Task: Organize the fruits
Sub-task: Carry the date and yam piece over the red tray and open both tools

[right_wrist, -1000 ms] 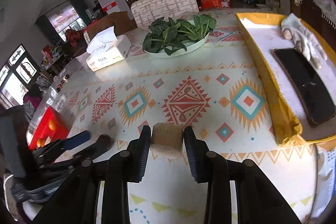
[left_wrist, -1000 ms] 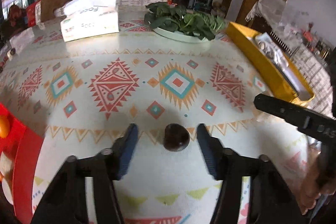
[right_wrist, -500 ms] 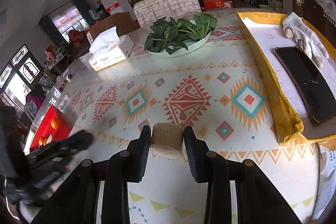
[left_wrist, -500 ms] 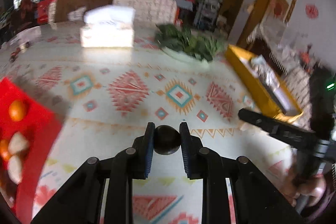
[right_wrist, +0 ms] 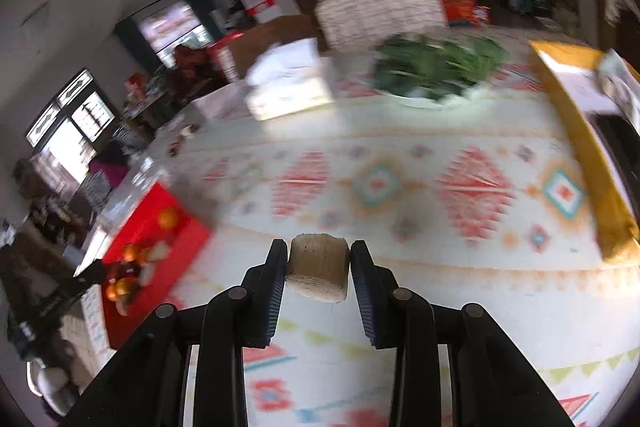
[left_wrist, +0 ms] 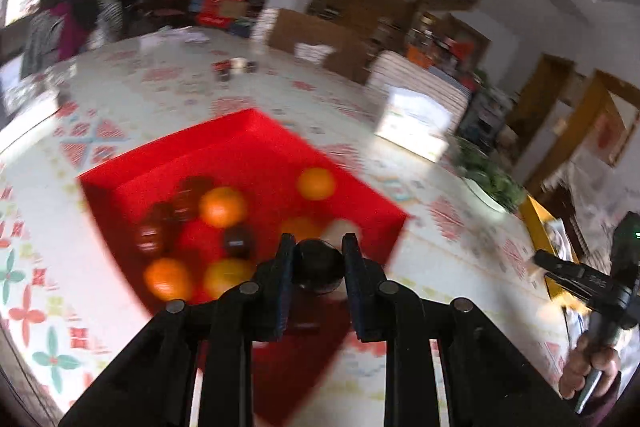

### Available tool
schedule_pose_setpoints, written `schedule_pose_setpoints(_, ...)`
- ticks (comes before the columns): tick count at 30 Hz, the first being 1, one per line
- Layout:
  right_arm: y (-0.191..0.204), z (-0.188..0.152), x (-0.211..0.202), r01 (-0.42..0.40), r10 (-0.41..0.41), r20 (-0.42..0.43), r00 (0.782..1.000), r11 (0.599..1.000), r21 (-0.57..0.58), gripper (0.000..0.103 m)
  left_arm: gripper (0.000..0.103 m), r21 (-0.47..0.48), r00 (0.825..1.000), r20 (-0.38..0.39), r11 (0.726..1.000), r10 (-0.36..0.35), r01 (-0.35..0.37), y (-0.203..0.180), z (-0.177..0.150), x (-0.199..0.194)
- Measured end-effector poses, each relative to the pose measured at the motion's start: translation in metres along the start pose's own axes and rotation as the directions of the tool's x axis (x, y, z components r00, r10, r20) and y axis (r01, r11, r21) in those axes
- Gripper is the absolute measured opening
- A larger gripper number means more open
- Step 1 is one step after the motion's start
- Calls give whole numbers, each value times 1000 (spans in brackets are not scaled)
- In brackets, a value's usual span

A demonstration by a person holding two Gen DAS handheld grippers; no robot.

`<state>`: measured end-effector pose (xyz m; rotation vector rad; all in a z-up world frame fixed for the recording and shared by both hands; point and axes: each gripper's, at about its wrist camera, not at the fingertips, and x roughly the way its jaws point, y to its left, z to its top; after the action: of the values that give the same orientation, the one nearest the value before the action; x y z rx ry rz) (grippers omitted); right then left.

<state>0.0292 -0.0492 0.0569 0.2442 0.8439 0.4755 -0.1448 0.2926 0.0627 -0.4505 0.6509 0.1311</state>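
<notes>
The left gripper [left_wrist: 318,259] is clamped on a dark round fruit [left_wrist: 319,265], both finger pads pressed against its sides, and it hangs above the near edge of a red tray [left_wrist: 256,147]. Just ahead of the fingertips, inside the tray, lie several orange fruits [left_wrist: 222,207] and a few dark ones [left_wrist: 238,241], all blurred; a pale piece sits just ahead and slightly right of the tips, too smeared to identify. Beyond the tray the patterned tablecloth [left_wrist: 168,103] stretches away, with a white tissue box [left_wrist: 414,127] farther ahead to the right and a plate of leafy greens [left_wrist: 488,183] past it. The right gripper [right_wrist: 319,267] grips a tan, rough-textured cylindrical piece [right_wrist: 318,267] between its pads, held above the cloth. Off to its left the tray shows with the fruit in it; straight ahead and far are the tissue box and the greens, and a yellow tray [right_wrist: 588,155] runs along the right side.
</notes>
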Motion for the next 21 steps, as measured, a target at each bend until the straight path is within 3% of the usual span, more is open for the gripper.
schedule_pose_setpoints(6,80,10,23,-56,52,-39,998,992,-117,36,23,-12,999,0,998,54,-54,26,-4,3)
schedule_pose_setpoints(13,165,8,77,-124,92,-145,985,966,-227,36,23,2,997,-21,997,76,-76,41,-1,17)
schedule_pose_setpoints(21,223,-1,146,-151,80,-249,965,948,-281,36,23,-21,999,-47,1000,20,-21,53,1,26)
